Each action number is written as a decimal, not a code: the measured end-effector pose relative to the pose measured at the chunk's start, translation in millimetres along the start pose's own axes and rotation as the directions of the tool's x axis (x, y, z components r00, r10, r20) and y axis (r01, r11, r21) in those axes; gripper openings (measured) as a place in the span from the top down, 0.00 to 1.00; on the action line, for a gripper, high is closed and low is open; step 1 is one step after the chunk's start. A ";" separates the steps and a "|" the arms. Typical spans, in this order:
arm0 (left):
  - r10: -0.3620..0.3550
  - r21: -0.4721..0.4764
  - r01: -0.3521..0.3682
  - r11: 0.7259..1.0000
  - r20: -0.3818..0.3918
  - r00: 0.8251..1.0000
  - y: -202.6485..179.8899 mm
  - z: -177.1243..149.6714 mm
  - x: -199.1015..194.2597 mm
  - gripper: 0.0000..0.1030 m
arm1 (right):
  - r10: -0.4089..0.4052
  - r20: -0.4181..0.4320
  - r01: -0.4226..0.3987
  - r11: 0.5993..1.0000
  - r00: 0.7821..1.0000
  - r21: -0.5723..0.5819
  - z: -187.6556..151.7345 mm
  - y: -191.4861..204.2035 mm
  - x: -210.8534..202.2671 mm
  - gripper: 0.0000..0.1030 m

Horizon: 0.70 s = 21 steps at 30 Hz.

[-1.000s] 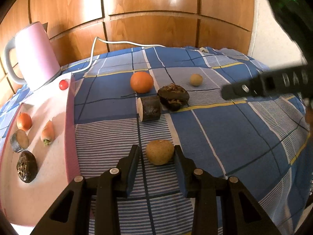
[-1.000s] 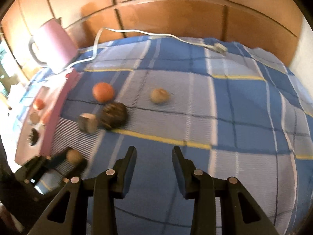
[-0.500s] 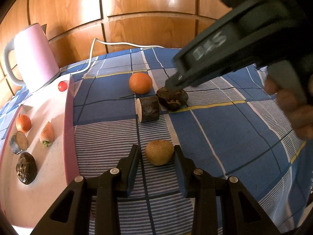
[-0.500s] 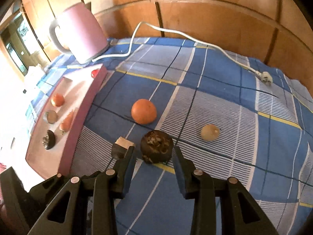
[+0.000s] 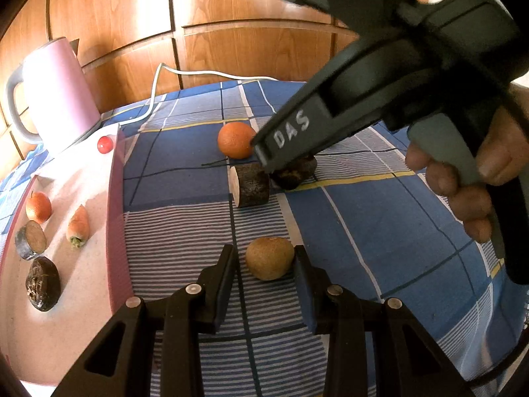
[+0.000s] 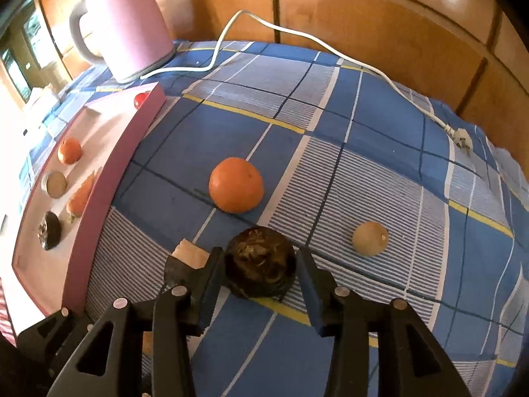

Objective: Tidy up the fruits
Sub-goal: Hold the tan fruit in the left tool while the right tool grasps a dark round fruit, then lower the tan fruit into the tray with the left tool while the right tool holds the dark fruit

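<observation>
Fruits: kiwi (image 5: 269, 258) low centre, dark fruit (image 6: 260, 262) low centre, ready for tray (image 5: 99, 264) at left
Left tongs (image 5: 264, 264): wide, straddling kiwi
Right tongs (image 6: 258, 271): wide, around dark fruit

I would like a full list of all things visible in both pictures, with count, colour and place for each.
kiwi: 1, brown, on cloth between left gripper fingers
dark round fruit: 1, dark brown, on cloth between right gripper fingers
cut dark piece: 1, dark with pale face, beside that fruit
orange: 1, orange, mid cloth
pale round fruit: 1, beige, right of orange
tray: 1, pink, left side, holding five small items
kettle: 1, pink, far left
cable: 1, white, along back
cloth: 1, blue checked, underneath
left gripper: black, open
right gripper: black, open
</observation>
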<state>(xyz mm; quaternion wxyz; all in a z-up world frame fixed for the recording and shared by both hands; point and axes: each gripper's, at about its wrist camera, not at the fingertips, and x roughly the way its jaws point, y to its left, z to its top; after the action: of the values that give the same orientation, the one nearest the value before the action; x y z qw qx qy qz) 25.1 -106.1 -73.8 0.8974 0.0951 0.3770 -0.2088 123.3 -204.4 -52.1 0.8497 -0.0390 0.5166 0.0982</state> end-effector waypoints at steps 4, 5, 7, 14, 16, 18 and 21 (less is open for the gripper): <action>0.001 0.003 -0.001 1.000 -0.001 1.000 -0.7 -0.1 -0.7 0.65 | -0.027 -0.037 0.026 0.999 0.999 -0.031 2.6 3.3 10.3 0.53; 0.001 0.002 -0.001 1.000 -0.002 1.000 -0.7 0.2 -0.7 0.65 | -0.030 -0.043 0.029 0.999 0.999 -0.032 3.4 3.4 13.5 0.53; 0.000 0.000 0.000 1.000 -0.004 1.000 -0.4 0.9 -0.6 0.65 | -0.028 -0.057 0.026 0.999 0.998 -0.029 2.8 2.4 18.7 0.53; -0.004 -0.015 0.003 1.000 -0.017 1.000 2.1 4.3 1.8 0.66 | -0.009 0.002 0.008 0.998 1.000 0.063 -15.5 -19.9 -5.4 0.54; -0.009 -0.022 0.008 1.000 -0.025 1.000 3.5 5.7 2.4 0.66 | -0.016 0.012 0.015 0.997 1.000 0.079 -25.0 -25.5 -15.0 0.54; -0.018 -0.031 0.017 0.999 -0.038 0.999 5.0 7.7 3.2 0.66 | -0.033 0.012 0.031 0.994 0.999 0.103 -38.2 -32.9 -22.8 0.54; -0.052 -0.061 0.048 0.997 -0.064 0.997 10.4 12.7 5.5 0.68 | -0.057 0.007 0.056 0.986 0.998 0.155 -60.3 -43.9 -32.3 0.54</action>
<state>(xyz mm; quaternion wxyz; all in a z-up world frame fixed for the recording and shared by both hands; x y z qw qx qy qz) 41.3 -102.6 -68.7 0.8814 0.0656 0.4146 -0.2165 65.5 -261.5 -53.0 0.8555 0.0132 0.5165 0.0338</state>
